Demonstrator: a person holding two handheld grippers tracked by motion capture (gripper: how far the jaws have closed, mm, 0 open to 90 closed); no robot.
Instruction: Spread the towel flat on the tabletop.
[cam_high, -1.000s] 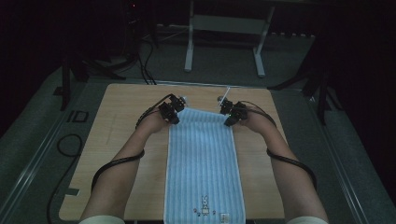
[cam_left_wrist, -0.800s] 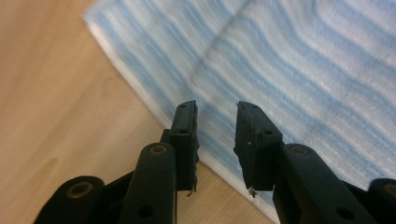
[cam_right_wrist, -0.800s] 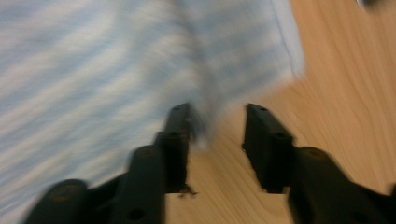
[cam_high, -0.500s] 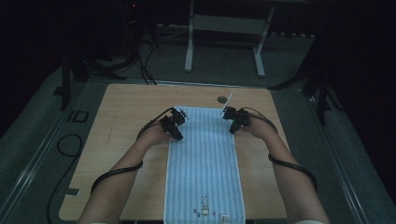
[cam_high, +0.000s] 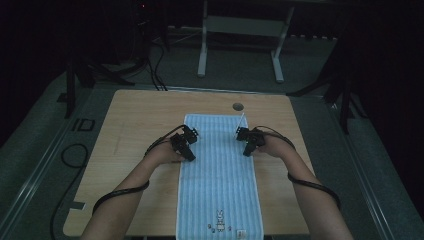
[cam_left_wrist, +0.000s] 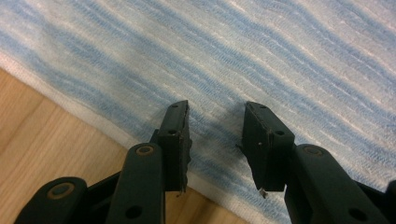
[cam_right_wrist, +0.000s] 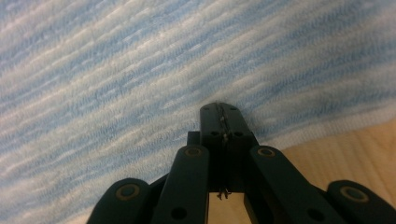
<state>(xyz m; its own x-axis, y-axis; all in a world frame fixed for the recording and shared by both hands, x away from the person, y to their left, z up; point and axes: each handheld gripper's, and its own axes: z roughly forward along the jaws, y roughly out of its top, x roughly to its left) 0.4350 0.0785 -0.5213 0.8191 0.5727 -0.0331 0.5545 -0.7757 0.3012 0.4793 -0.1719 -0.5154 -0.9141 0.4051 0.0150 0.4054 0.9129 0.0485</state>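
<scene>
A: Report the position of the towel (cam_high: 218, 175).

B: The blue-and-white striped towel lies flat on the wooden table (cam_high: 135, 130), its long axis running from the far middle of the table to the near edge. The near end carries a small printed figure. The left gripper (cam_high: 189, 150) sits at the towel's left edge; the right gripper (cam_high: 247, 146) sits at its right edge. Both are placed toward the far half of the cloth.

A: State of the left gripper (cam_left_wrist: 215, 128)?

B: Jaws parted to a moderate gap, nothing between them. In the left gripper view the tips are over the striped cloth just inside the white hem, with bare table behind and to the left of the jaws. Whether the tips touch the cloth cannot be told.

A: State of the right gripper (cam_right_wrist: 219, 112)?

B: Jaws pressed fully together. In the right gripper view the tips lie at the towel (cam_right_wrist: 140, 79) next to its hem, with bare wood to the right of the jaws. Whether any cloth is pinched between them cannot be told.
</scene>
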